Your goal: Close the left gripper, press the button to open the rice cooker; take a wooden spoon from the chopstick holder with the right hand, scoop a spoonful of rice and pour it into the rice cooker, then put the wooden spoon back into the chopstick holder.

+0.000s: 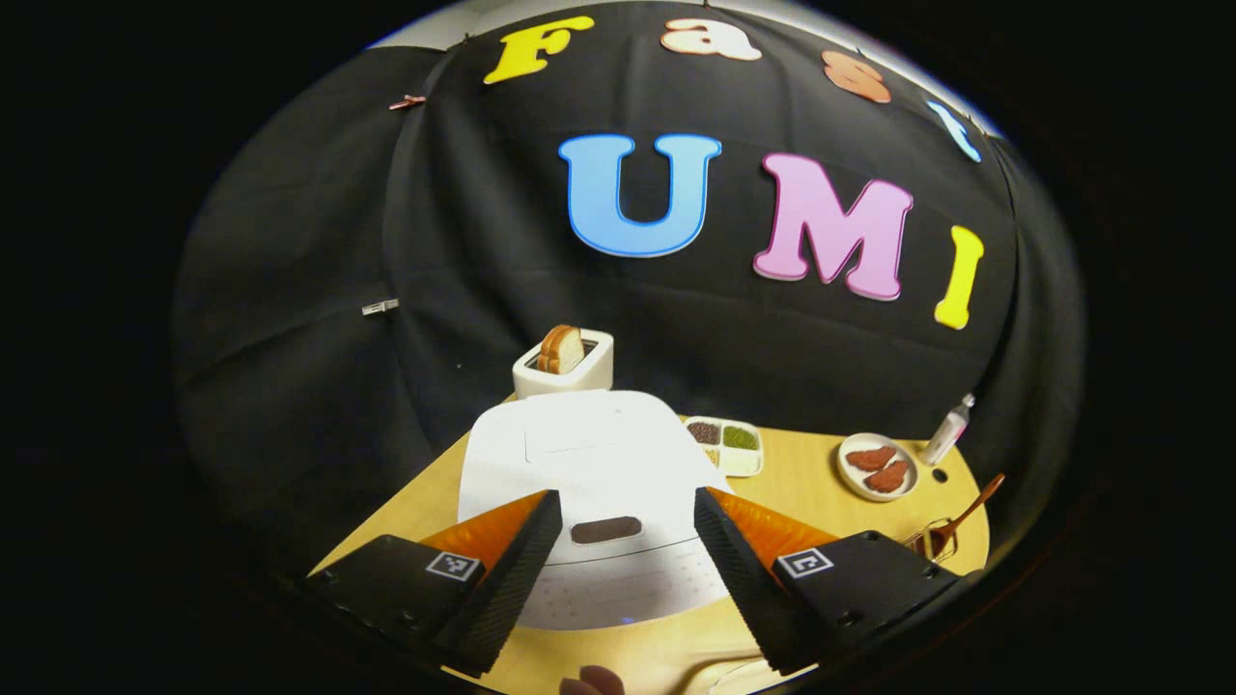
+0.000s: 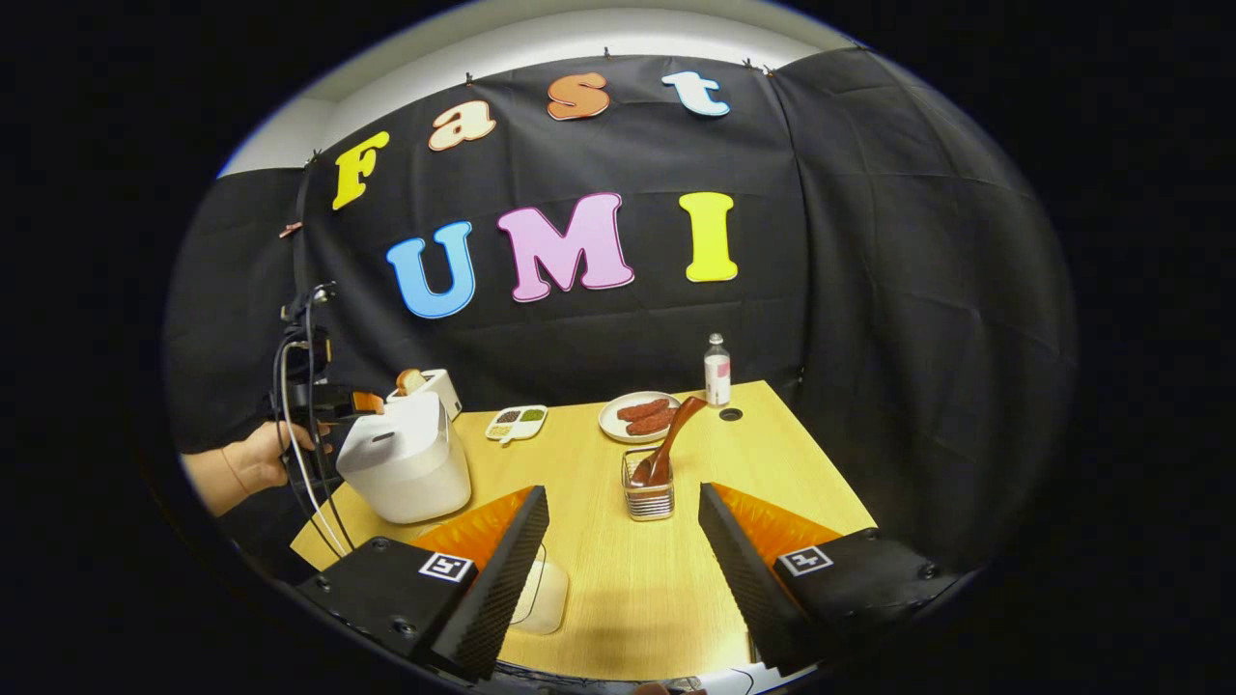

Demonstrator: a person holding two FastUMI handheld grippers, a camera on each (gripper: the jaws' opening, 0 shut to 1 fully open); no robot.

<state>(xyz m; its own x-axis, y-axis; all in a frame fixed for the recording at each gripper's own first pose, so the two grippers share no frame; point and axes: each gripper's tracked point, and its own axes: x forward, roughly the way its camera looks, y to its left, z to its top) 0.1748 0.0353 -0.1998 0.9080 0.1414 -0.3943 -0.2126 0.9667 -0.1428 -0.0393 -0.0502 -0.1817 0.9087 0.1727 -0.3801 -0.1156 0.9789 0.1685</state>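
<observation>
The white rice cooker (image 1: 589, 463) stands close in front of my left gripper (image 1: 626, 494) with its lid down. Its dark oval button (image 1: 605, 529) lies between the open fingers, which hold nothing. In the right gripper view the cooker (image 2: 406, 463) is at the table's left. A hand (image 2: 251, 458) holds the left gripper (image 2: 333, 398) over its near top edge. A wooden spoon (image 2: 664, 444) leans bowl-down in the wire chopstick holder (image 2: 648, 497) at mid-table. My right gripper (image 2: 623, 489) hangs open and empty, short of the holder. The spoon (image 1: 970, 512) also appears at the far right of the left gripper view.
Behind the cooker stands a toaster (image 2: 430, 386) with bread. A divided tray of grains (image 2: 517, 422), a plate of reddish meat pieces (image 2: 639, 415) and a small bottle (image 2: 716, 372) line the back. A white dish (image 2: 543, 597) lies by my right gripper's left finger.
</observation>
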